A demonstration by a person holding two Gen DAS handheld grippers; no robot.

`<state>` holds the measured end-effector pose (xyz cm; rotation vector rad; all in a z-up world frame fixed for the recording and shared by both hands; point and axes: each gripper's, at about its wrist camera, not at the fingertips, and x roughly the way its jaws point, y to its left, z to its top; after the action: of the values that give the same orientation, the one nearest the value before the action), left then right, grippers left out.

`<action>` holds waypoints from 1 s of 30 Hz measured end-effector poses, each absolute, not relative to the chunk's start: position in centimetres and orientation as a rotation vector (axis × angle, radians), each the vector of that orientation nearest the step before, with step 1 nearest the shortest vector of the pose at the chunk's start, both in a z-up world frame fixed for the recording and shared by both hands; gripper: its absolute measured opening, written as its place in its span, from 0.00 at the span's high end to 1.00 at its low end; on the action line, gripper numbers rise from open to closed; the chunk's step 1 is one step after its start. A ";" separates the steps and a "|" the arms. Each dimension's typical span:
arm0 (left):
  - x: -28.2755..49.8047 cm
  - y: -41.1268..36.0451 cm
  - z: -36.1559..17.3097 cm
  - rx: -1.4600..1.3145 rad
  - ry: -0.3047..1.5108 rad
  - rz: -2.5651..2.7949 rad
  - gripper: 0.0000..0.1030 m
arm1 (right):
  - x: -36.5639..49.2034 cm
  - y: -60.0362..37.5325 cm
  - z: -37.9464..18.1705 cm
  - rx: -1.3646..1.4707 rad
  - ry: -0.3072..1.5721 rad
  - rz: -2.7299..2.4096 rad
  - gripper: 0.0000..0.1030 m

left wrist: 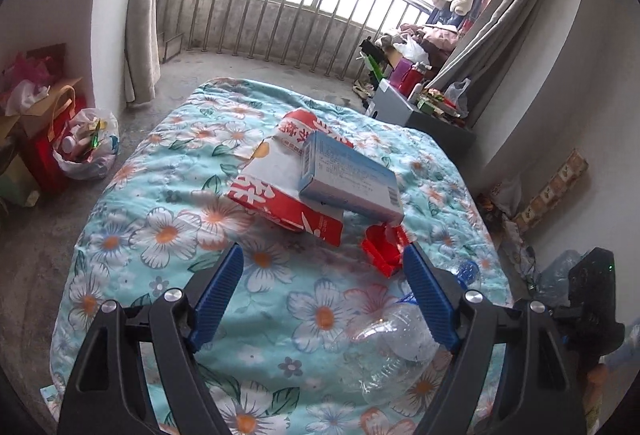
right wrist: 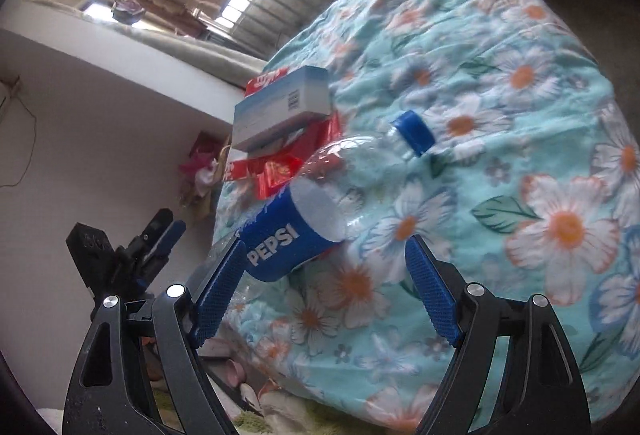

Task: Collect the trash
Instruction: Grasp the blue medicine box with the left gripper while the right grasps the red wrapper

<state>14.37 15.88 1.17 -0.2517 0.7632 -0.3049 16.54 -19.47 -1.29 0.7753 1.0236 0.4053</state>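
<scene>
On the floral quilt (left wrist: 168,235) lie a red-and-white carton (left wrist: 280,191), a light blue box (left wrist: 348,179) on top of it, a small red box (left wrist: 382,249), and a clear Pepsi bottle (left wrist: 392,347) with a blue cap. My left gripper (left wrist: 324,267) is open and empty above the quilt, just short of the carton. My right gripper (right wrist: 326,255) is open and tilted, its left finger beside the bottle's blue label (right wrist: 288,239). The blue cap (right wrist: 414,129), blue box (right wrist: 280,107) and red box (right wrist: 280,171) show beyond it.
A white plastic bag (left wrist: 86,145) full of rubbish sits on the floor left of the bed, next to red bags and cardboard. A grey box (left wrist: 394,107) and clutter stand at the far right corner. A railing and window lie beyond. The left gripper (right wrist: 156,239) shows at the left in the right wrist view.
</scene>
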 end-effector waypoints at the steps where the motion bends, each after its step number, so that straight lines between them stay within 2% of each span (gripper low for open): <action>1: 14.9 16.2 1.6 -0.269 0.749 -0.324 0.23 | 16.8 -19.2 -1.0 0.768 1.023 0.410 0.24; 7: 20.6 16.3 2.5 -0.384 0.738 -0.470 0.23 | 18.9 -19.2 1.7 0.750 0.958 0.442 0.24; 12: 27.1 15.3 -0.1 -0.426 0.855 -0.476 0.23 | 22.4 -20.3 1.4 0.827 0.958 0.460 0.26; 17: 31.2 14.6 -3.4 -0.484 0.988 -0.454 0.25 | 28.7 -20.3 0.0 0.870 1.086 0.444 0.42; 24: 32.6 14.2 -4.6 -0.541 1.042 -0.490 0.28 | 35.5 -17.1 -3.7 0.809 1.251 0.431 0.52; 26: 32.8 14.1 -4.9 -0.561 1.056 -0.501 0.29 | 36.7 -16.3 -5.1 0.809 1.297 0.425 0.58; 30: 33.0 14.3 -5.4 -0.671 1.085 -0.571 0.37 | 37.5 -15.2 -6.9 0.865 1.329 0.486 0.64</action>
<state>33.00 14.35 -5.41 -0.6712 1.0845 -0.5714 37.48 -15.25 -6.89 0.8647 1.3293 0.4858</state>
